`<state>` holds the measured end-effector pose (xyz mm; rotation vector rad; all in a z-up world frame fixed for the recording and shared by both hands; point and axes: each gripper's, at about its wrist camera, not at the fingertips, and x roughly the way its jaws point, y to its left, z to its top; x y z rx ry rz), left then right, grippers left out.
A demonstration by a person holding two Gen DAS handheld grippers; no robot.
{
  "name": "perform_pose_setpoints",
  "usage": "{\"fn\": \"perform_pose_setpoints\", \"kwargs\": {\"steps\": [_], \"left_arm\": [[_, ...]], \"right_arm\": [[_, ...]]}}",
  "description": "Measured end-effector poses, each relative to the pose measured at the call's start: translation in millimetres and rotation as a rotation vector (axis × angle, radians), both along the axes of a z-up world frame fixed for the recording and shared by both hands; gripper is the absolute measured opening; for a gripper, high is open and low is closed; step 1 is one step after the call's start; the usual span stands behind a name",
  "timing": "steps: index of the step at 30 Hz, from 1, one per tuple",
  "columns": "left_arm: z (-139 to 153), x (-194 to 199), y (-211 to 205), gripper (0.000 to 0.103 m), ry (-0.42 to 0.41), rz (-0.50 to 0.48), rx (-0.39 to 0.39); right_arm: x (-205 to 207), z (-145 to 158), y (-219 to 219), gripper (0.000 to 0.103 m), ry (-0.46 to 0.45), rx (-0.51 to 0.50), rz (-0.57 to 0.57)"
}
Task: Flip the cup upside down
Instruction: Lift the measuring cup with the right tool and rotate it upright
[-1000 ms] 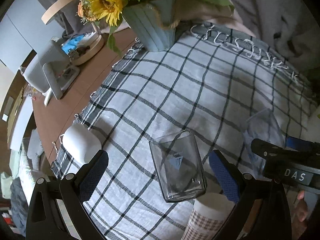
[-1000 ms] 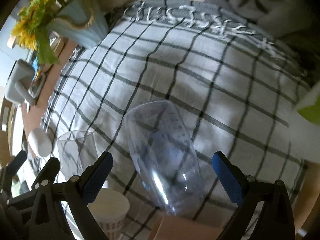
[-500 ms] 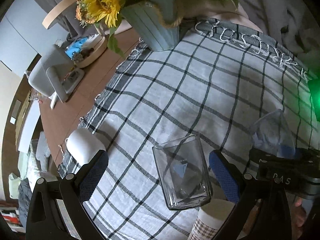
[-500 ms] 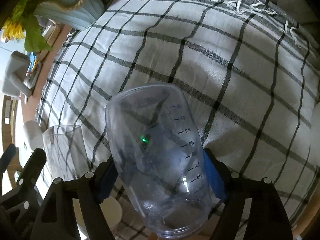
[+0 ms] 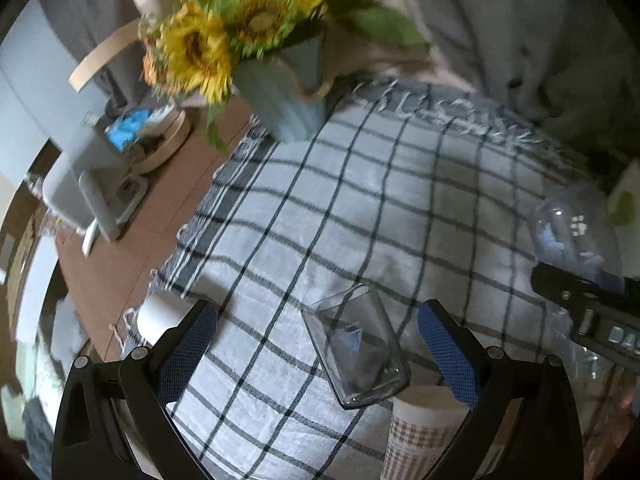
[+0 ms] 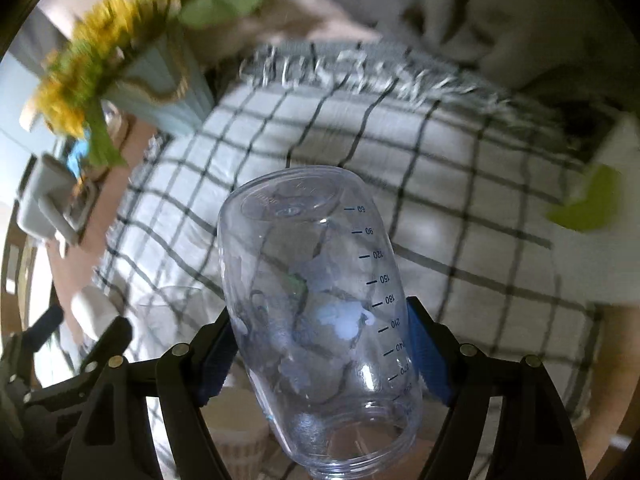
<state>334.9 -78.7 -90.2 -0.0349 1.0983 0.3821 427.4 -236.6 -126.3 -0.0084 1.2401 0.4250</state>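
My right gripper is shut on a clear plastic measuring cup with printed volume marks. The cup is held above the checked cloth, base away from the camera, mouth toward it. It also shows at the right edge of the left wrist view, held by the right gripper. My left gripper is open and empty. A square clear glass stands on the cloth between its fingers, untouched.
A checked cloth covers the wooden table. A sunflower vase stands at the far edge. A paper cup stands near the glass. A white cup sits at the cloth's left edge. A grey device stands at left.
My right gripper closed on the plastic cup, lifted it off the cloth and tilted upward. My left gripper stayed open around the square glass with little movement.
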Motion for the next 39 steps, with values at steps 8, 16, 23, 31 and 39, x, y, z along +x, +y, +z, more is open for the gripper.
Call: {"fn": "perform_pose_setpoints", "kwargs": {"steps": [8,16,23,31,39], "left_arm": [[19.0,-30.1,-2.5,0.103,-0.049,-0.158,-0.05],[14.1,-60.4,-3.0,0.103,-0.037,-0.297,-0.026],[-13.5,-85.8,-4.6,0.103,0.034,-0.407,-0.035],[-46.8,-103.7,-4.2,0.103,0.125,-0.433,-0.036],[-66.4,-111.6,-11.6,0.103,0.194,-0.4,-0.02]], "right_arm": [[-70.0,40.9,-36.5,0.078,-0.057,0.056,-0.209],[-136.6,18.4,-54.8,0.078,0.011,0.086,-0.373],[-183.9,-16.5,-61.2,0.078,0.088,0.079,-0.475],[-210.2,-54.1,-59.2,0.078,0.161,0.066,-0.528],[-212.3,-78.5,-61.0,0.078,0.183,0.063,-0.516]]}}
